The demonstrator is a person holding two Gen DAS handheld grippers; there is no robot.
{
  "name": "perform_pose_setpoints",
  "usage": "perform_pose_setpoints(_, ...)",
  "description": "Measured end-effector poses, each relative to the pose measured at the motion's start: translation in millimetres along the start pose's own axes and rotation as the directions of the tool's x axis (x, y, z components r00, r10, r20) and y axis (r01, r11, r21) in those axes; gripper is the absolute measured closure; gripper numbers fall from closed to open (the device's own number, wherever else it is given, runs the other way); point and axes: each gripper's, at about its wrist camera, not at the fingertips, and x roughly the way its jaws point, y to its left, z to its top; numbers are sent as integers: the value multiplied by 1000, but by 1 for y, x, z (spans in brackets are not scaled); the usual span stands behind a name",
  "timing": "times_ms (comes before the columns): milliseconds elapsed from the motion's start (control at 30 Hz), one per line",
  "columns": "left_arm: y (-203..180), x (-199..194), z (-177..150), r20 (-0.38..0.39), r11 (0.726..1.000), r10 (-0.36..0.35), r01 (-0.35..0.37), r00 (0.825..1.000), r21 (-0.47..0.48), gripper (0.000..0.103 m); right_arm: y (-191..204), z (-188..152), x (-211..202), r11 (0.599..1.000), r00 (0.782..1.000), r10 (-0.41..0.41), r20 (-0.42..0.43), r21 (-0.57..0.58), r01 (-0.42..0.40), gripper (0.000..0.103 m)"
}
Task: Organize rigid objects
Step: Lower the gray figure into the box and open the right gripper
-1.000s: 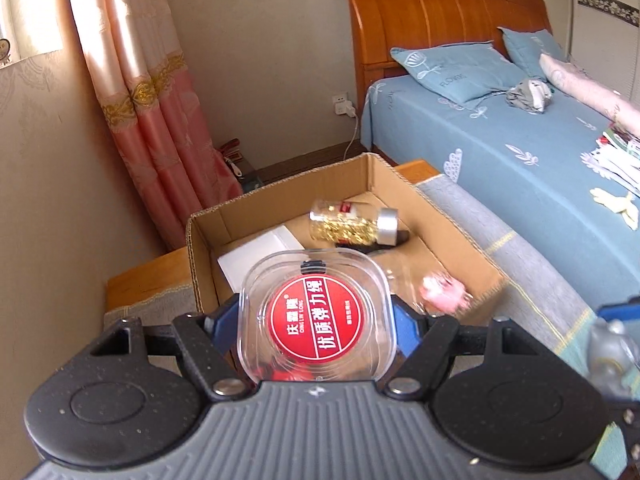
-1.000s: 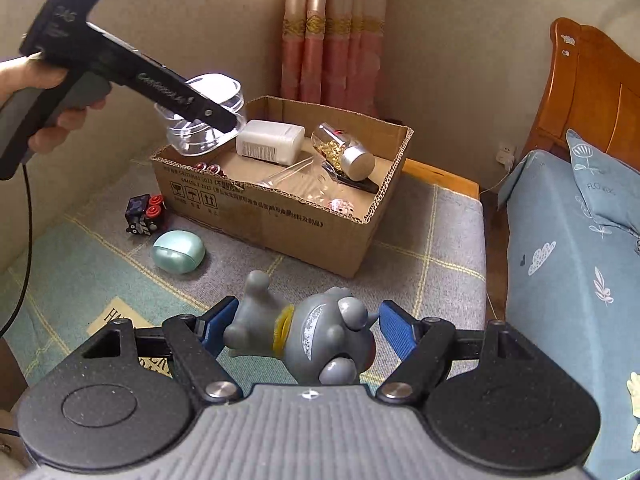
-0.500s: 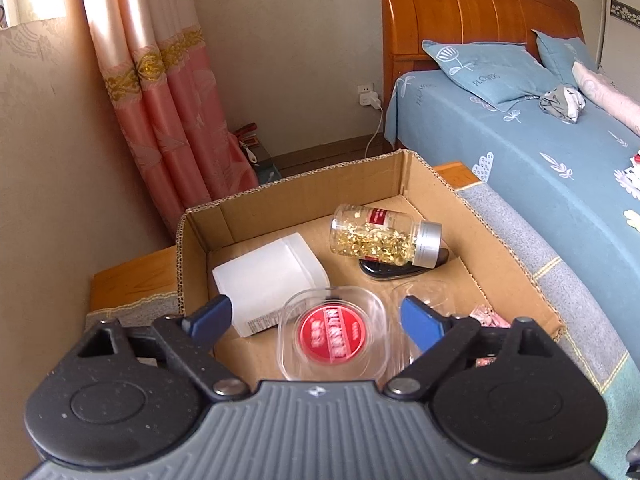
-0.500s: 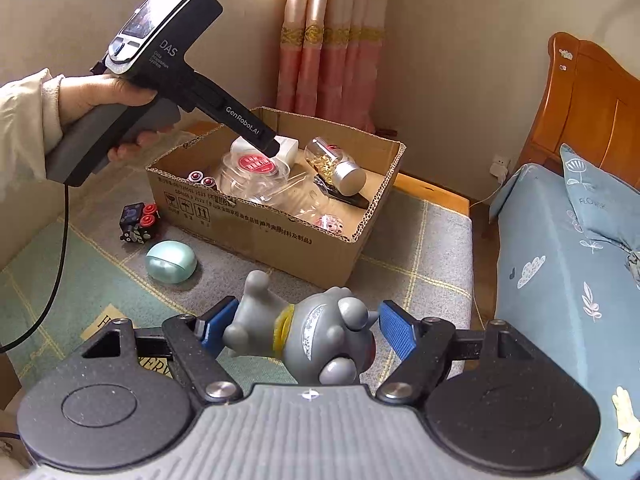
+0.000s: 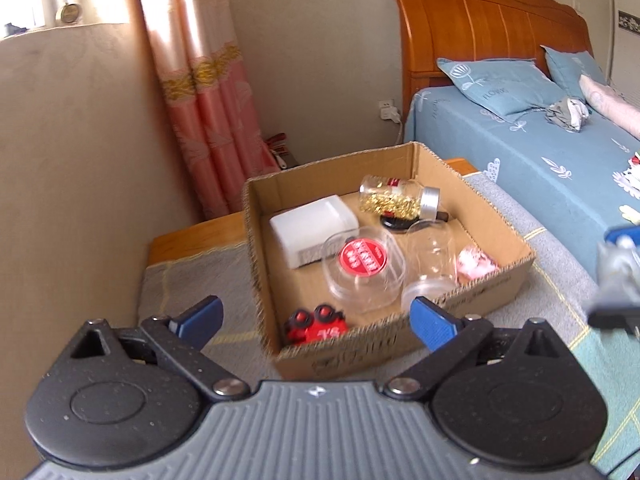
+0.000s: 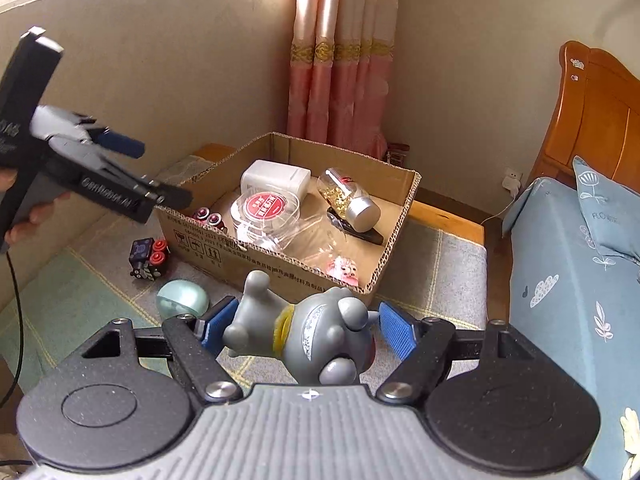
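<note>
An open cardboard box holds a clear round container with a red label, a white case, a bottle of gold capsules, an empty clear jar and a red toy. My left gripper hovers before the box's near-left corner, jaws opening, nothing between them. From the right wrist view it hangs left of the box. My right gripper is shut on a grey figurine, in front of the box.
A dark toy with red wheels and a mint oval case lie on the plaid cover left of the box. A blue-sheeted bed with a wooden headboard stands to the right; a pink curtain hangs behind.
The left gripper let the clear red-label container go into the box, opened wide and drew back toward the near-left corner. The right gripper kept the figurine and edged toward the box.
</note>
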Motion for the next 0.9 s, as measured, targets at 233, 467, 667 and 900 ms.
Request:
perform_pose_setpoints(233, 11, -30, -29, 24, 995, 55, -53, 998, -83, 3, -3, 37, 23, 1000, 1000, -6, 8, -14, 6, 22)
perform_pose_setpoints(467, 14, -43, -48, 15, 988, 116, -113, 993, -107, 3, -16, 78, 68, 999, 999, -45, -22, -7, 45, 22)
perform_pose_setpoints(667, 16, -50, -63, 3, 982, 141, -139, 990, -127, 3, -25, 113, 114, 997, 995, -73, -69, 1, 73, 22)
perform_pose_setpoints(900, 20, -53, -79, -28, 975, 149, -152, 988, -160, 3, -47, 146, 162, 991, 988, -101, -118, 80, 111, 22)
